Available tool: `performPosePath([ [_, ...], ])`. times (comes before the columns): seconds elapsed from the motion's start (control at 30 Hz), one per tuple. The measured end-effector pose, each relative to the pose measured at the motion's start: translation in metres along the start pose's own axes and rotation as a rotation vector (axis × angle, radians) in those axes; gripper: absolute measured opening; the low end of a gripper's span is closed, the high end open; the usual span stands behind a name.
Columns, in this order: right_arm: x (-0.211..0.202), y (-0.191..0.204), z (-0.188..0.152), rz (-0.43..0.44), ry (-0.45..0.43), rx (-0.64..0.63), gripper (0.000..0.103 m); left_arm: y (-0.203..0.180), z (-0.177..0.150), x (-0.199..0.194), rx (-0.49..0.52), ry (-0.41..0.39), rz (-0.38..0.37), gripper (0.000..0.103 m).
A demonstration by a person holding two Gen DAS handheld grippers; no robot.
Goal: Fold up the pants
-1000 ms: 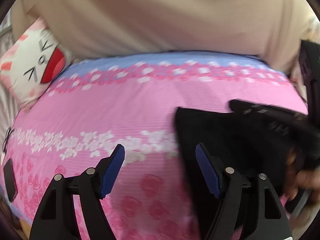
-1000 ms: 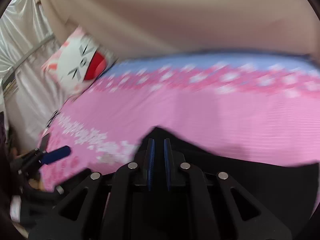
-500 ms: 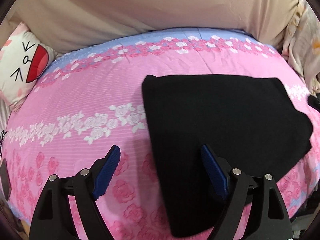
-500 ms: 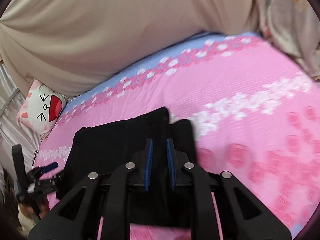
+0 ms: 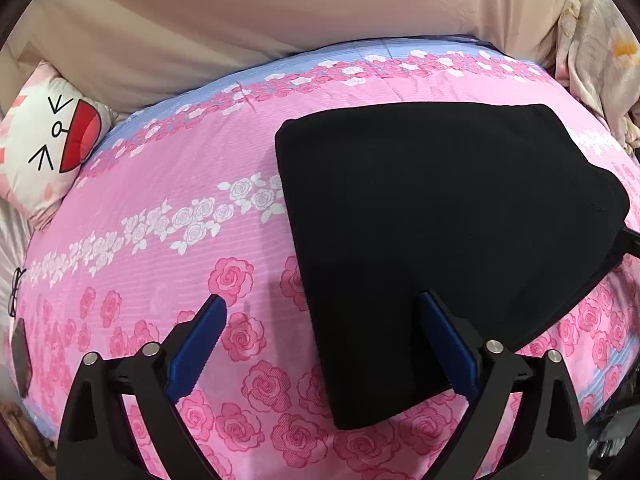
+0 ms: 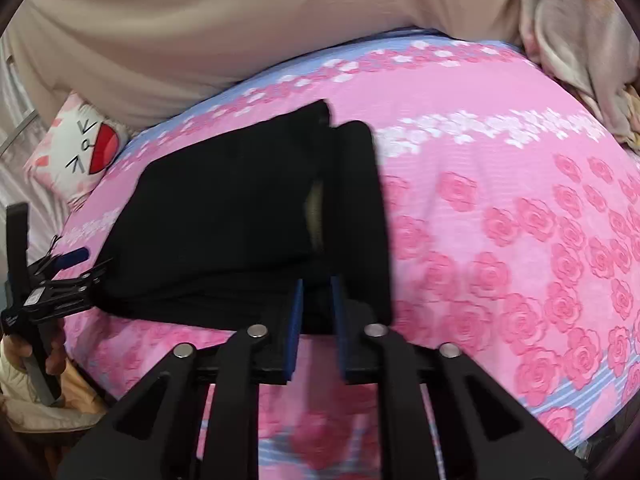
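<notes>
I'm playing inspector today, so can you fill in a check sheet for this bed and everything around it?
Surface: pink rose bed cover, smooth.
Job's things: black pants, partly folded, one flap raised at the right end.
Clutter: cat-face pillow; glasses at the bed's edge.
Grippers: left gripper jaws opening over the pants' near edge, nothing pinched; right gripper jaws closing with pants cloth between them.
Cables: nothing seen.
Surroundings: beige sheet behind the bed; crumpled blanket at the far right.
</notes>
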State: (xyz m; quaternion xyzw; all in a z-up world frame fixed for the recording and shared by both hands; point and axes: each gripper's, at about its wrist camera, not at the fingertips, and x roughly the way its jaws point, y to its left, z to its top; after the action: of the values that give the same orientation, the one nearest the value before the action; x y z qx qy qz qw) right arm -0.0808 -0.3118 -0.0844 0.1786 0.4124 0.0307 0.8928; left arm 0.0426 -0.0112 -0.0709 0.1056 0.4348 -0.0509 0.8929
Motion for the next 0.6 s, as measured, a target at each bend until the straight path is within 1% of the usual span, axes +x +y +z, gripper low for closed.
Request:
performPosePath([
  [0.07,-0.014,-0.005,0.002,0.037,-0.012,0.050,0.012,0.004,0.002,-0.003,-0.019,0.005,-0.012,0.098],
  [0.1,-0.027,-0.007,0.003,0.039,-0.038,0.062,0.017,0.008,0.005,-0.008,-0.038,0.008,-0.030,0.097],
  [0.13,-0.035,-0.008,0.003,0.029,-0.058,0.068,0.021,0.010,0.006,-0.014,-0.055,0.007,-0.051,0.097],
  [0.17,-0.045,-0.010,0.003,0.014,-0.078,0.078,0.033,0.013,0.007,-0.021,-0.073,0.005,-0.081,0.097],
  [0.2,-0.052,-0.014,0.002,0.007,-0.090,0.102,0.057,0.013,0.007,-0.025,-0.088,0.005,-0.106,0.097],
  [0.23,-0.056,-0.018,0.002,0.018,-0.100,0.128,0.068,0.015,0.007,-0.028,-0.116,0.019,-0.147,0.098],
  [0.27,-0.057,-0.023,0.001,0.043,-0.106,0.156,0.073,0.016,0.007,-0.026,-0.144,0.054,-0.176,0.098],
  [0.3,-0.053,-0.028,0.001,0.088,-0.091,0.190,0.073,0.015,0.006,-0.023,-0.162,0.084,-0.195,0.098],
  [0.37,-0.038,-0.037,-0.001,0.161,-0.055,0.264,0.073,0.016,0.004,-0.008,-0.219,0.170,-0.284,0.098],
  [0.43,-0.024,-0.045,-0.001,0.198,-0.022,0.304,0.073,0.021,0.000,0.007,-0.303,0.248,-0.399,0.098],
  [0.47,-0.018,-0.047,-0.002,0.208,-0.010,0.326,0.073,0.026,-0.004,0.017,-0.369,0.293,-0.492,0.098],
  [0.5,-0.015,-0.046,-0.001,0.208,-0.023,0.322,0.072,0.031,-0.005,0.020,-0.416,0.290,-0.526,0.097],
  [0.53,-0.013,-0.044,0.001,0.225,-0.022,0.312,0.073,0.034,-0.005,0.018,-0.431,0.273,-0.541,0.097],
  [0.57,-0.009,-0.042,0.005,0.271,-0.018,0.323,0.073,0.035,-0.004,0.019,-0.441,0.273,-0.566,0.097],
  [0.6,-0.006,-0.041,0.007,0.279,-0.020,0.335,0.076,0.037,-0.003,0.022,-0.461,0.283,-0.615,0.097],
])
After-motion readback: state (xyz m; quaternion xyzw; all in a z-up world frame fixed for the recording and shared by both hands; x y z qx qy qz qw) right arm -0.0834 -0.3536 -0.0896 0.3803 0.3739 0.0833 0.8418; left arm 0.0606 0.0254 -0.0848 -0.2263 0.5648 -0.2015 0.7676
